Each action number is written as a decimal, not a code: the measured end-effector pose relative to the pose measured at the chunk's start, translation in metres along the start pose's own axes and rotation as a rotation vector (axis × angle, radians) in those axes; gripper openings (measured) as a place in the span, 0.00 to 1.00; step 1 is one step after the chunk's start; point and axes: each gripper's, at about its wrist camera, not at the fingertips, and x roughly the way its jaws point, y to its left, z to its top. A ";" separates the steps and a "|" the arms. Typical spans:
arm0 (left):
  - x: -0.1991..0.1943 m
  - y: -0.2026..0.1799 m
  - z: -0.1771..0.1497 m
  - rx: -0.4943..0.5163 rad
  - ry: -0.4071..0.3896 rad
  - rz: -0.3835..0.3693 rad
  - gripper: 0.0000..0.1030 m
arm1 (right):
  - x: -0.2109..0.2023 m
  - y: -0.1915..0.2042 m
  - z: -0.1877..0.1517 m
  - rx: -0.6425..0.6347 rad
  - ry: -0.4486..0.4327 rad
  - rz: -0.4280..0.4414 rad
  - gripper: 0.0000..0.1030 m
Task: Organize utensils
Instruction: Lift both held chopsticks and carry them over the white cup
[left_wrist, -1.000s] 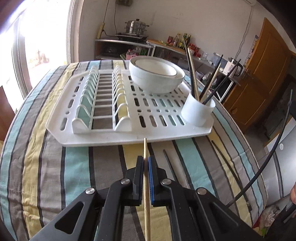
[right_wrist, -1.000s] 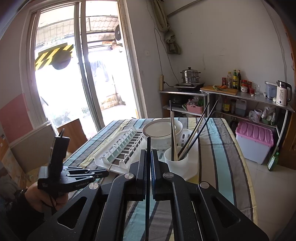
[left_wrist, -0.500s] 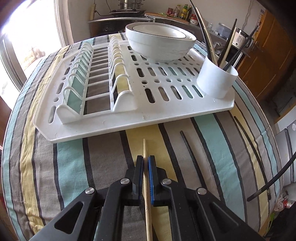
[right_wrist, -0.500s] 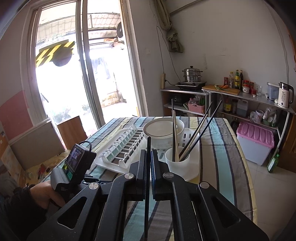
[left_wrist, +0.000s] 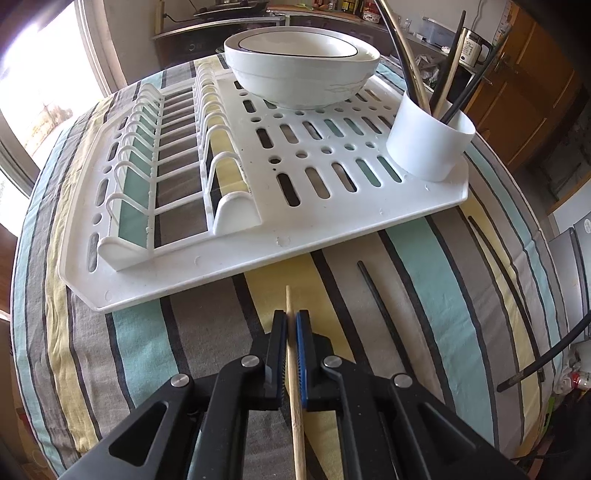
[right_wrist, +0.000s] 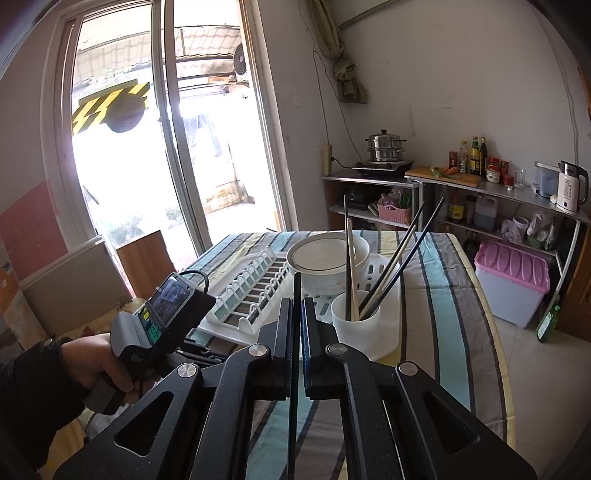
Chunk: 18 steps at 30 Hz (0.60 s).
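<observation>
Left wrist view looks down along the left gripper (left_wrist: 291, 317), which is tilted toward the striped tablecloth (left_wrist: 140, 354) just short of the near edge of the white dish rack (left_wrist: 258, 236). Its jaws are pinched narrow on a wooden chopstick (left_wrist: 293, 365), whose tip sticks out past the fingertips and points at the rack. To the right of that tip a black chopstick (left_wrist: 388, 314) lies flat on the cloth, and another dark one (left_wrist: 506, 273) lies farther right, both in front of the rack.

On the rack, a white utensil cup (left_wrist: 428, 144) stands at the near right corner with several chopsticks (left_wrist: 448, 74) leaning in it. A white bowl (left_wrist: 301, 70) sits on the rack behind and to the left of the cup.

From the right wrist view, the right gripper (right_wrist: 295, 314) is held higher and more level, aimed over the rack. Its jaws are closed narrow on a black chopstick (right_wrist: 295, 354) that stands upright between them, its tip rising just left of the cup (right_wrist: 354, 321). Left of the rack, the person's left hand (right_wrist: 99, 362) grips the handle of the other gripper low by the table.
</observation>
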 end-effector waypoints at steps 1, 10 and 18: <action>-0.002 0.002 0.000 -0.004 -0.014 0.001 0.05 | 0.000 0.000 0.000 0.001 0.000 -0.001 0.04; -0.082 0.009 -0.010 -0.076 -0.254 -0.049 0.04 | -0.005 -0.005 0.003 0.007 -0.013 -0.012 0.04; -0.150 0.004 -0.014 -0.091 -0.438 -0.080 0.04 | -0.007 -0.006 0.004 0.012 -0.020 -0.024 0.04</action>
